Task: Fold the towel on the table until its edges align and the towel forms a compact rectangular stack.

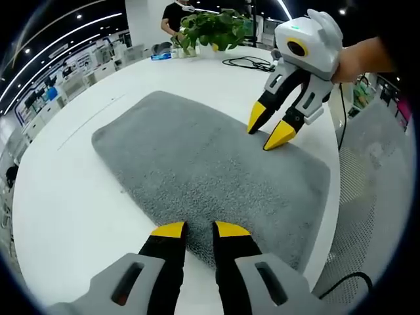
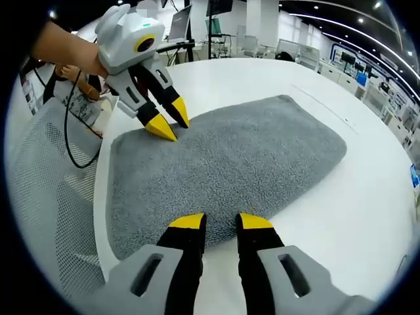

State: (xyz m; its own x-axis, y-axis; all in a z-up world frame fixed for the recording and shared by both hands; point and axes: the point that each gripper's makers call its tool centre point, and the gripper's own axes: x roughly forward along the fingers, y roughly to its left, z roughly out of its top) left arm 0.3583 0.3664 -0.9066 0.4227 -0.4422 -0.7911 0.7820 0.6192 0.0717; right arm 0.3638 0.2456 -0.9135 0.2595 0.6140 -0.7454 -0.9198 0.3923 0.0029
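A: Towel (image 1: pixel 203 164), grey terry, lies flat on the white round table (image 1: pixel 65 197), near the edge by a mesh chair (image 2: pixel 46 197). Soft, limp, light; likely drapes and sags when lifted.

B: Where to grab?

A: Corners or the short edge, pinching the pile. Left gripper (image 1: pixel 200 230) sits at one short edge, jaws slightly apart, holding nothing. Right gripper (image 2: pixel 220 222) is at the opposite edge, the same gap, empty.

towel (image 1: pixel 210 164) near edge: tucked behind the left gripper (image 1: pixel 200 229) jaws, can't see it
person (image 1: pixel 176 14) at back: cut off up top
blue thing (image 1: pixel 161 56) by the plant (image 1: pixel 213 29): too tiny to tell
cable (image 2: pixel 73 141): runs off behind the mesh chair (image 2: pixel 49 197)
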